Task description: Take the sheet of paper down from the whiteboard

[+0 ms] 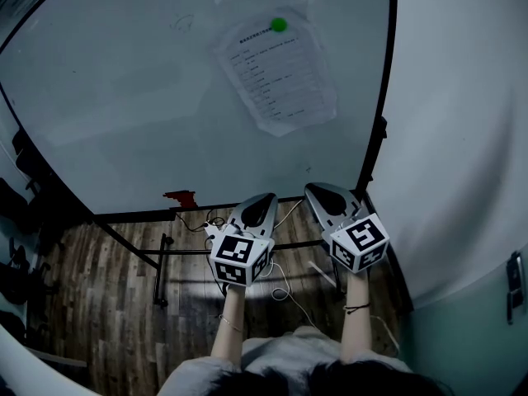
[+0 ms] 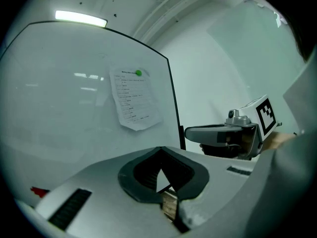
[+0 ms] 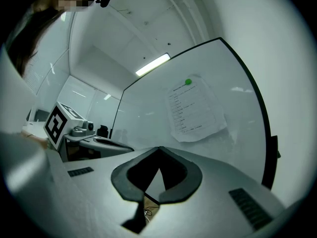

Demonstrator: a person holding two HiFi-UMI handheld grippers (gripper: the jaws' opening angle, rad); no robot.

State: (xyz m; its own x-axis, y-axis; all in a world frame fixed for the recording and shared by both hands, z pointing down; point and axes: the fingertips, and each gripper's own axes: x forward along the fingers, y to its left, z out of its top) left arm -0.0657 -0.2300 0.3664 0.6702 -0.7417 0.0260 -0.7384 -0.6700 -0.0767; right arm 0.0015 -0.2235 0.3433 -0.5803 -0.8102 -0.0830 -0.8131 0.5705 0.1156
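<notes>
A printed sheet of paper (image 1: 279, 74) hangs on the whiteboard (image 1: 124, 97), pinned at its top by a round green magnet (image 1: 279, 24). The same sheet (image 2: 134, 99) with its magnet (image 2: 138, 73) shows in the left gripper view, and the sheet (image 3: 194, 108) with the magnet (image 3: 188, 82) in the right gripper view. My left gripper (image 1: 266, 198) and right gripper (image 1: 316, 189) are held side by side below the sheet, well short of the board. Both are shut with nothing between the jaws. The right gripper (image 2: 190, 133) shows in the left gripper view.
The whiteboard stands on a black metal stand (image 1: 161, 262) over a wood-pattern floor (image 1: 91, 295). A small red object (image 1: 180, 196) sits at the board's lower edge. A white wall (image 1: 462, 139) runs along the right. Cables (image 1: 285, 291) trail on the floor.
</notes>
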